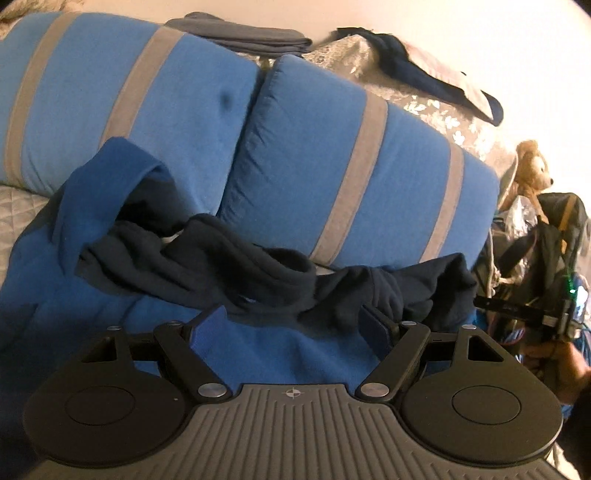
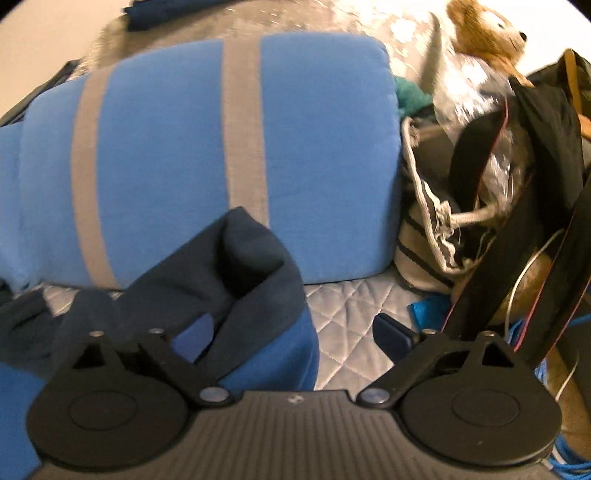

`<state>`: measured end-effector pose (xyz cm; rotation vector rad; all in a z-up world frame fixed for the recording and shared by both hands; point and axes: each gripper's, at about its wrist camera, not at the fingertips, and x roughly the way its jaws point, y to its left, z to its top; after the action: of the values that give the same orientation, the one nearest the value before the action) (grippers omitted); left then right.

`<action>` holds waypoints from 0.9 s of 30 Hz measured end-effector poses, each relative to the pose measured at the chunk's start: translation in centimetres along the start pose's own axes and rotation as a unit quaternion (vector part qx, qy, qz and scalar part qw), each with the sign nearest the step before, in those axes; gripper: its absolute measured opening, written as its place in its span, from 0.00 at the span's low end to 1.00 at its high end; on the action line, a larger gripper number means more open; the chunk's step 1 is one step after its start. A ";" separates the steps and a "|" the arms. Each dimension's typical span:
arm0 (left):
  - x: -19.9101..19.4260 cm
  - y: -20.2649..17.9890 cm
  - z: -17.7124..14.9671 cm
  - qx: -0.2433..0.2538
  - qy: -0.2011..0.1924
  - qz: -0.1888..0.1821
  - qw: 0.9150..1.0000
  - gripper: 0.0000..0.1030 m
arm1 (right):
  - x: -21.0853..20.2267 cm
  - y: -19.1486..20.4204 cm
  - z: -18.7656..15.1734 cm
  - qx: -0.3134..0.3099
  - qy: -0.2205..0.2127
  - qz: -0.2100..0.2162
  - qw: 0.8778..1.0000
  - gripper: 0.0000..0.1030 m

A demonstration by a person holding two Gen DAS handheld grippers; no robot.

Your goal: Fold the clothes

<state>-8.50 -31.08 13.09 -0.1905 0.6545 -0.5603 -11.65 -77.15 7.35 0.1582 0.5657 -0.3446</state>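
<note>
Left wrist view: you are holding the left gripper [image 1: 293, 326] just above a blue garment [image 1: 258, 354] with dark navy parts, its jaws standing apart with nothing clamped, one blue pad lying near a navy fold [image 1: 288, 284] on each side. That garment is sprawling across the quilted grey bed cover [image 1: 18, 210], one blue sleeve [image 1: 107, 173] rising at the left against a blue cushion with grey stripes [image 1: 354, 147]. Beyond the cushion, folded dark clothes [image 1: 243, 37] are resting on a patterned grey spread [image 1: 436, 110], and a plush bear [image 1: 532, 173] is sitting at the far right. Your other hand [image 1: 561, 365] is showing at the right edge.

Right wrist view: you are keeping the right gripper [image 2: 291, 334] wide open, gripping nothing; its left pad is sitting beside the garment's navy hood-like fold [image 2: 236, 266], its right pad hanging over bare quilted cover [image 2: 343, 310]. The garment's right edge is ending between the two pads. Behind it the striped cushion [image 2: 177, 147] is filling the middle, with a striped cloth bag [image 2: 424, 236] and dark straps [image 2: 476, 162] crowding the right, and the plush bear [image 2: 487, 29] sitting farthest back.
</note>
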 end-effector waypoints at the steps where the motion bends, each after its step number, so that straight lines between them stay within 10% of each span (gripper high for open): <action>1: 0.0 0.0 0.1 0.001 -0.001 -0.006 1.000 0.76 | 0.6 -0.1 0.0 0.006 0.001 -0.002 1.000 0.91; 6: 0.6 -1.0 -0.8 0.031 0.017 -0.018 0.999 0.76 | 3.2 -0.1 -0.4 0.026 0.012 -0.003 1.000 0.89; 10: 1.0 -1.5 -1.1 0.038 0.025 -0.034 0.998 0.76 | 4.3 0.0 -0.9 0.044 0.045 0.016 0.998 0.20; 27: 1.5 -1.1 -1.1 0.020 0.036 -0.044 0.998 0.76 | -6.0 6.6 -0.8 -0.132 0.115 0.106 0.979 0.14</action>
<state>-8.72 -32.78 11.79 -0.1626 0.7057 -0.6675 -14.37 -69.19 10.33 0.0016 0.8090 -0.0411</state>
